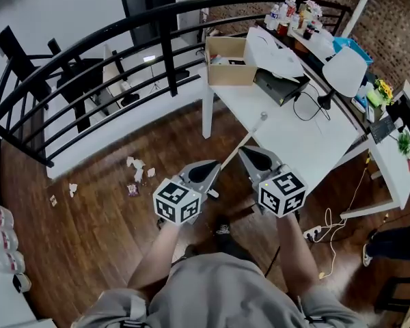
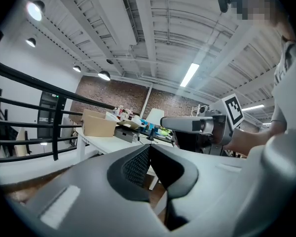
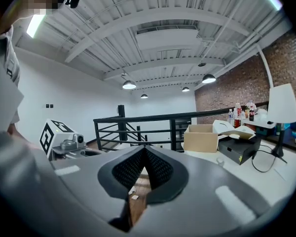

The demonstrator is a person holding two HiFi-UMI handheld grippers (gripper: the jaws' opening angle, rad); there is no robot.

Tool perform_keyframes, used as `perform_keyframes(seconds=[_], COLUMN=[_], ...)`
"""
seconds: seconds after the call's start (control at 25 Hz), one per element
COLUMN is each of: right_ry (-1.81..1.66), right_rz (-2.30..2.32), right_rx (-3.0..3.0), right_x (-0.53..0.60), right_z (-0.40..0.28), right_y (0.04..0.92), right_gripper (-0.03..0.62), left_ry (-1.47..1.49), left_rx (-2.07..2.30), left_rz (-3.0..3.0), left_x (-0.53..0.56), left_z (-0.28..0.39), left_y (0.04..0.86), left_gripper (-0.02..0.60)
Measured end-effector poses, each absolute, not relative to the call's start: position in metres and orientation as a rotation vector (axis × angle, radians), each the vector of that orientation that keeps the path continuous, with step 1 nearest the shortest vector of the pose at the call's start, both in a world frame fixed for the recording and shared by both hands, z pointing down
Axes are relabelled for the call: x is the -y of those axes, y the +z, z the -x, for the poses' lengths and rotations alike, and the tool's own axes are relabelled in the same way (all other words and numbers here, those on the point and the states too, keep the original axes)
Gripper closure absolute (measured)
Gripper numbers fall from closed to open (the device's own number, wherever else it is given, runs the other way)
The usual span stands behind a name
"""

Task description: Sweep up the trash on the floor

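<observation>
Trash (image 1: 137,168): crumpled white scraps and one dark-red wrapper (image 1: 132,189), scattered on the wood floor (image 1: 89,244) just in front of the black railing (image 1: 89,53). Two more small scraps lie farther left on the same boards. All of it sits ahead and to the left of me, well apart from both my tools. Left gripper (image 1: 215,162): my jaws are pressed fully together, tips meeting, with nothing between them; it points forward, nearly level. Right gripper (image 1: 244,150): my jaws are likewise closed tip to tip and empty, with floorboards and a few white scraps showing through the gap beneath them in the right gripper view. The two grippers are side by side, close together, each with its marker cube towards me. Stick (image 1: 244,141): pale and thin, slanting up between the two grippers to a knobbed end at the tabletop edge; I cannot make out its lower end. Tabletop (image 1: 287,139): white, to my right and ahead, carrying an open cardboard box (image 1: 229,61) at the near corner, a black box (image 1: 280,86) beside it, a white lamp (image 1: 345,70), a looped black cable and a cluster of bottles (image 1: 290,14) at the far end by the brick wall.
</observation>
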State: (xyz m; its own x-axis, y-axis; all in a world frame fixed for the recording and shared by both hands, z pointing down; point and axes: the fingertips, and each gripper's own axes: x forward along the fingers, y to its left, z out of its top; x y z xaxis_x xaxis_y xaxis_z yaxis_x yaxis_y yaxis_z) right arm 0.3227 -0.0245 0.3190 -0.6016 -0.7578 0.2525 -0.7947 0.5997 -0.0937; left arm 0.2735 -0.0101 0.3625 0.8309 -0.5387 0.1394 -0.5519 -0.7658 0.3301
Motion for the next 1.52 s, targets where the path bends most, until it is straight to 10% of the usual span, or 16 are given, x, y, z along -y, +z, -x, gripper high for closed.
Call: perform_keyframes(seconds=[0.6,0.92,1.52], right_ry=[0.417,0.530,0.597], right_rz=[-1.275,-1.281,-1.031], right_rx=[2.509,2.435,2.425], right_x=[0.131,0.169,0.220], right_z=[-0.443,-0.480,-0.431], right_y=[0.390,0.449,0.523], right_gripper=[0.594,0.458,0.404], left_ry=[0.169,0.252,0.302], left_rx=[0.826,0.895,1.109], left_rz=[-2.600,-2.529,-2.376], left_x=[0.109,0.129,0.119], left_z=[-0.375,-0.377,-0.315], left_y=[0.405,0.443,0.487], left_gripper=[0.577,0.577,0.577])
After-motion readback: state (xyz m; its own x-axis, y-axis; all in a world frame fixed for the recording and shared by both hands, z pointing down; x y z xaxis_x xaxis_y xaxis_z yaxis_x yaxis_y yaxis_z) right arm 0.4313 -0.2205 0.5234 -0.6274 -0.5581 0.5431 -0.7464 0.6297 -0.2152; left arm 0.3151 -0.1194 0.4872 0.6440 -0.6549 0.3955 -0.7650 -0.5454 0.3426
